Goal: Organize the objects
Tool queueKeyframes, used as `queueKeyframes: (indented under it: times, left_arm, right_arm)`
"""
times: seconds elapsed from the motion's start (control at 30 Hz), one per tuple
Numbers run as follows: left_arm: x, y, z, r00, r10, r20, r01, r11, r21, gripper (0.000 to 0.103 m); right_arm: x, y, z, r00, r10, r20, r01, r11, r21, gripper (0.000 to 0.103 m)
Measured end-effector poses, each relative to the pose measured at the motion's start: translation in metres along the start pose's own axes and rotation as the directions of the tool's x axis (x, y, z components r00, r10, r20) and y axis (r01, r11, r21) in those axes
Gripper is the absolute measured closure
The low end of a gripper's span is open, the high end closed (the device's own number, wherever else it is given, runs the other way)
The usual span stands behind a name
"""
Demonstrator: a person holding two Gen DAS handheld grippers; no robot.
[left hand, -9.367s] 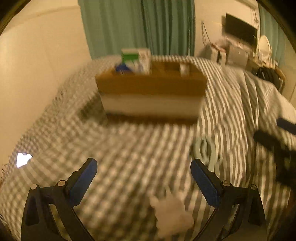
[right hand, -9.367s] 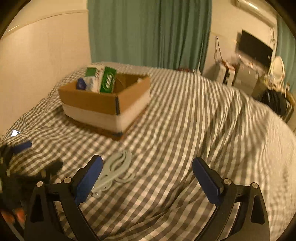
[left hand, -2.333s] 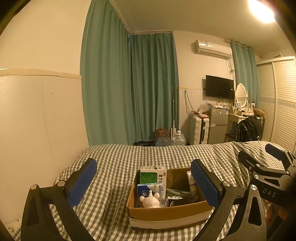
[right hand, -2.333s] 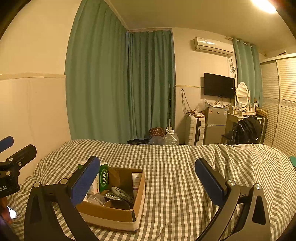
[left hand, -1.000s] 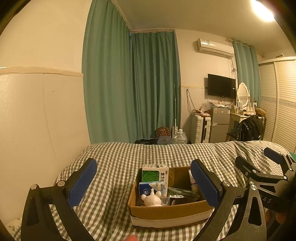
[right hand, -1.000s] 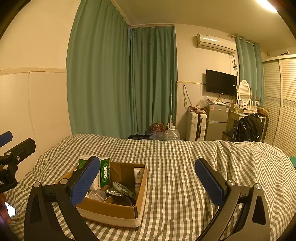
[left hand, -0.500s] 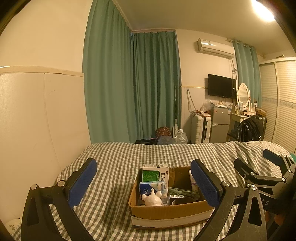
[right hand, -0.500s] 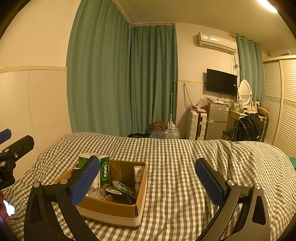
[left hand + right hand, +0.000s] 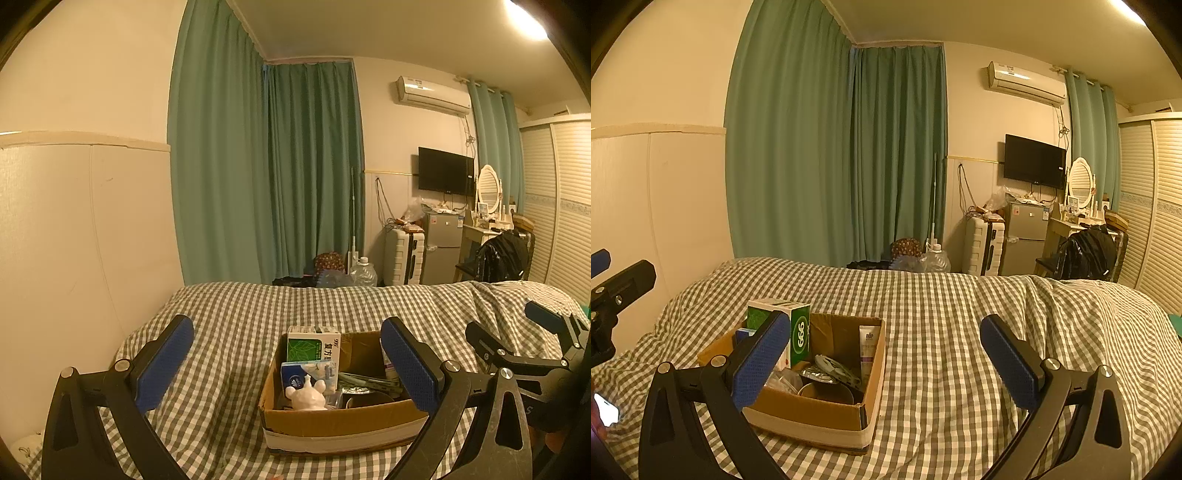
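Observation:
A brown cardboard box point(image 9: 343, 421) point(image 9: 812, 410) sits on the checked bed cover. Inside it stand a green and white carton point(image 9: 314, 345) point(image 9: 798, 332), a blue packet point(image 9: 308, 374), a white figurine point(image 9: 306, 395), a white tube point(image 9: 866, 350), a pale clip-like item point(image 9: 834, 367) and a dark round tin point(image 9: 825, 393). My left gripper point(image 9: 286, 362) is open and empty, held back from the box. My right gripper point(image 9: 882, 362) is open and empty too, to the right of the box; it also appears at the left wrist view's right edge point(image 9: 517, 339).
The checked bed cover point(image 9: 960, 332) spreads wide to the right of the box. A cream wall panel point(image 9: 74, 240) borders the bed on the left. Green curtains point(image 9: 266, 177), a suitcase point(image 9: 402, 258), a small fridge point(image 9: 443, 243) and a backpack on a chair point(image 9: 502, 258) stand beyond the bed.
Both grippers stay open and empty and barely shift over the last second. Since 9.4 s ago they have lifted away from the cover, and the white figurine and pale clip now lie in the box.

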State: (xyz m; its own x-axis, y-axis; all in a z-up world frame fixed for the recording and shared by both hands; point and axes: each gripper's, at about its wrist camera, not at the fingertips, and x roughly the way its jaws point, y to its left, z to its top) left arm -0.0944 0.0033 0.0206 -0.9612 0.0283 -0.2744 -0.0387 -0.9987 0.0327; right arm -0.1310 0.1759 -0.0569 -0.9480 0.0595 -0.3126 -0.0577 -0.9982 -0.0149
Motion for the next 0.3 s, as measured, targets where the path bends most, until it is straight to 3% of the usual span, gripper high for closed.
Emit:
queueKeyframes:
  times: [0.3]
  left_arm:
    - [-0.0005,-0.0001,0.0005,1.0,-0.007,0.011,0.006,1.0,0.015,0.0]
  right_arm:
    - [0.0016,0.0018,-0.0008,1.0,0.001,-0.009,-0.001,1.0,-0.004,0.0]
